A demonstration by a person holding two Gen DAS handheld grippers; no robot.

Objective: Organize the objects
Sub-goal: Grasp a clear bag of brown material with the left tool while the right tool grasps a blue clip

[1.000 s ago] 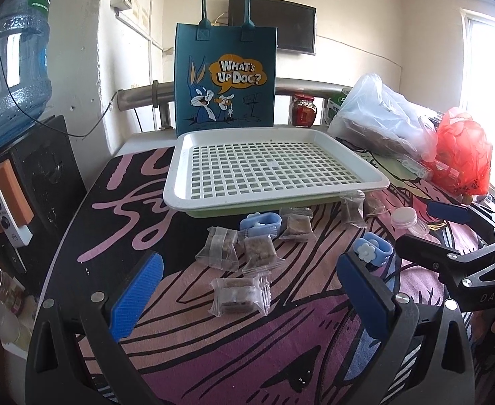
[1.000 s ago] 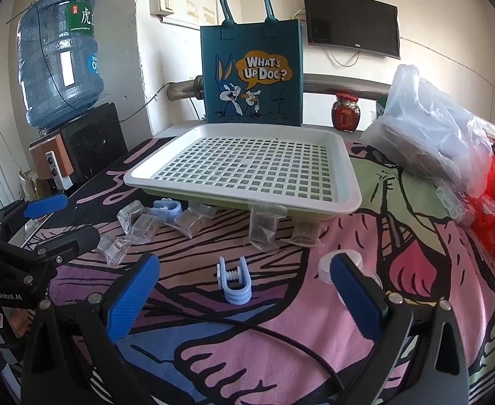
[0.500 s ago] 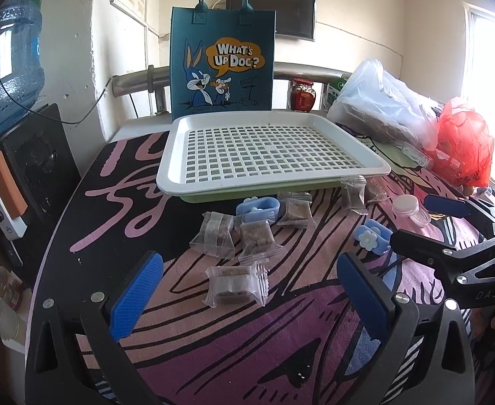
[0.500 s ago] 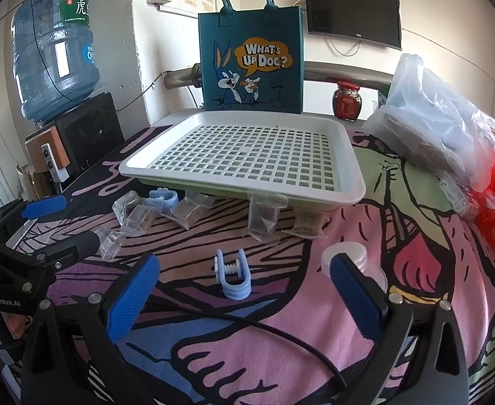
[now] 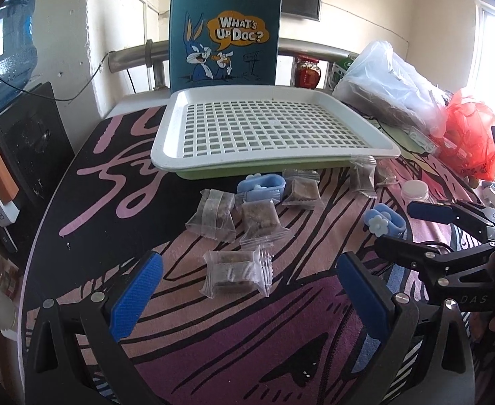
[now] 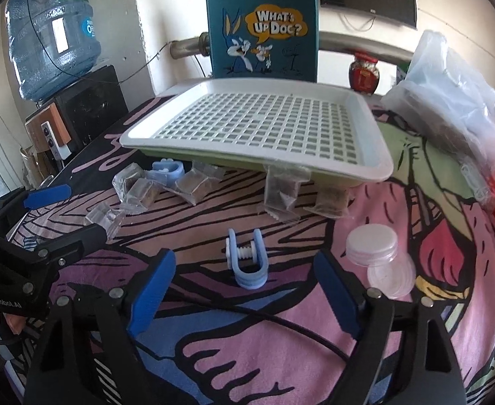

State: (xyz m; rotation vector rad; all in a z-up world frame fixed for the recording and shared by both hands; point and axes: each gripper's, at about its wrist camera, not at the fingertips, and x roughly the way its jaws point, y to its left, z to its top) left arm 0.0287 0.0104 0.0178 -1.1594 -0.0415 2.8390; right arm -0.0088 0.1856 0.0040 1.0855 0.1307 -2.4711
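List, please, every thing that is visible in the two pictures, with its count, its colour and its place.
perforated plastic tray: one, white on green, table middle.
clear-wrapped brown snack packets: about six, before the tray.
pale blue plastic clips: two, one between the right tool's fingers, one by the tray.
small clear round jar: one, white lid, right of the clip.
teal cartoon tote bag: one, behind the tray.
red-lidded jar: one, at the back.
clear plastic bag: one, right.
red plastic bag: one, far right.
blue water bottle: one, left.
left tool: black, blue pads, open.
right tool: same, closing, touching nothing.
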